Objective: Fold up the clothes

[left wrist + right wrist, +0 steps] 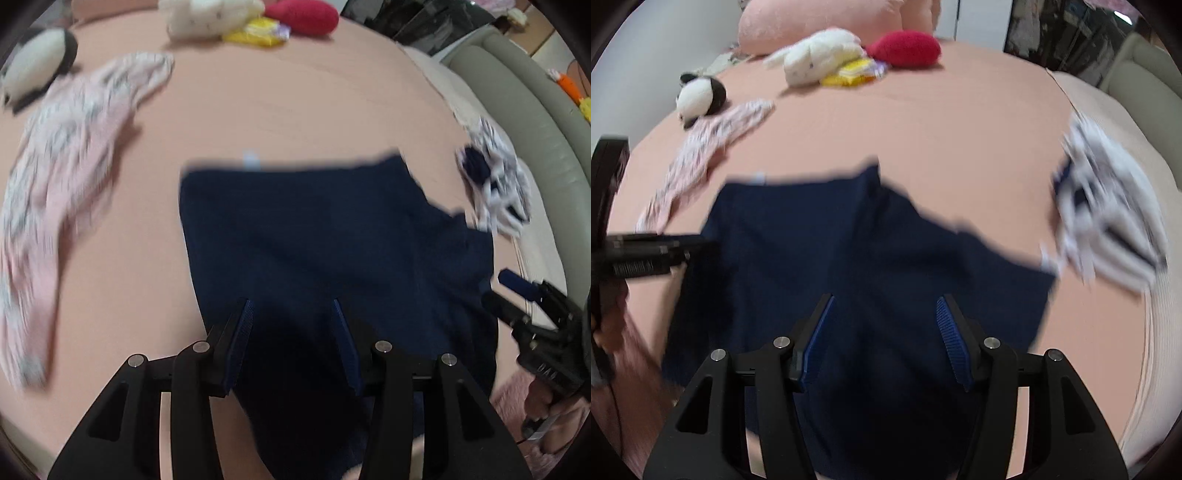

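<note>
— What is at the top of the frame?
— A white stuffed animal (818, 57), a red cushion (905, 48) and a yellow pack (851, 74), close together on the pink bedsheet (923, 122).
— And at the upper left?
— A black and white panda toy (700, 96).

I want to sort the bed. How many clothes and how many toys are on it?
Clothes: 3 (navy garment, pink garment, striped garment)
Toys: 3 (panda, white plush, red plush)
Total: 6
</note>
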The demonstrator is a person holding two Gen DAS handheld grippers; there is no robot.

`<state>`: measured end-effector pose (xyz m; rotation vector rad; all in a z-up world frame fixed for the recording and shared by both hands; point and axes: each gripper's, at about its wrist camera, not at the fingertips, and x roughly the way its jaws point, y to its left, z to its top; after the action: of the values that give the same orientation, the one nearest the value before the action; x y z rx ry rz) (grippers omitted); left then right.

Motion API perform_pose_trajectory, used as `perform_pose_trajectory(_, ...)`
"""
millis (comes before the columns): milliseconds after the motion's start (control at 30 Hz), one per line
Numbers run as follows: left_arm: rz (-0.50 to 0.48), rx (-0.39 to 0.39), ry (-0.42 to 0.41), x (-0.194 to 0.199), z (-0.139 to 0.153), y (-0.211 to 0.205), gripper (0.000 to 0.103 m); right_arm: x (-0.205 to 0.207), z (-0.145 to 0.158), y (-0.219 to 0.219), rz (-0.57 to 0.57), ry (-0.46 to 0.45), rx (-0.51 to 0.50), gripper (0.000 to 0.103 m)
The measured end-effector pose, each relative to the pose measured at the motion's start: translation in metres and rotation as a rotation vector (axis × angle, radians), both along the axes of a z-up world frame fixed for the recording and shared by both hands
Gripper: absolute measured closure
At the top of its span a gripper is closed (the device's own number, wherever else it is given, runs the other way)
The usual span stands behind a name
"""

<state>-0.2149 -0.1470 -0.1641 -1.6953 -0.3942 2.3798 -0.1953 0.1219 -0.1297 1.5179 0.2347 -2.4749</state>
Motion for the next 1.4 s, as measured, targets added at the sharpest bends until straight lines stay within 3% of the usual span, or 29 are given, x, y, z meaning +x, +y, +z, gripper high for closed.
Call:
perform_pose_trajectory(133,0.043,0.047,-0.025,0.052,-0.005,0.001,0.057,0.047,-0.018,0.023,-0.009,-0.022,0.028,0.046)
perform_pose_trajectory(267,0.074,0.048,-0.007,0.089,-0.008,-0.006,0.057,0.075,-0.034,0.052,-0.077,-0.080,-0.058,0.046)
perform_pose_trajectory(400,0.097,-0.010,-0.054,0.113,-0.018,-0.015,0.059,0.091,-0.044,0.058,-0.103,-0.060,-0.051,0.046)
perform_pose_trajectory(533,0.118,-0.065,-0.048,0.122,-0.009,-0.015,0.059,0.099,-0.045,0.059,-0.104,-0.031,0.015,0.046)
perform_pose_trajectory(667,0.107,-0.033,-0.014,0.137,0.000,-0.010,0.059,0.110,-0.033,0.079,-0.141,0.017,-0.086,0.044)
perform_pose_trajectory(767,0.122,-0.092,-0.080,0.136,-0.013,-0.008,0.056,0.105,-0.052,0.082,-0.157,-0.046,0.044,0.043)
perform_pose_trajectory(900,0.226,0.028,-0.043,0.144,-0.002,-0.035,0.056,0.112,-0.043,0.094,-0.185,-0.024,-0.017,0.043)
perform_pose_trajectory(1033,0.281,0.079,-0.085,0.151,-0.012,-0.049,0.056,0.120,-0.032,0.105,-0.204,-0.007,-0.115,0.042)
perform_pose_trajectory(1067,0.281,0.080,-0.086,0.152,-0.014,-0.048,0.056,0.121,-0.036,0.100,-0.191,-0.021,-0.088,0.042)
perform_pose_trajectory(1267,0.224,-0.044,-0.087,0.152,-0.009,-0.038,0.055,0.128,-0.045,0.083,-0.151,-0.041,0.028,0.042)
perform_pose_trajectory(1400,0.207,-0.016,-0.047,0.149,0.002,-0.042,0.056,0.127,-0.029,0.106,-0.205,-0.028,-0.081,0.042)
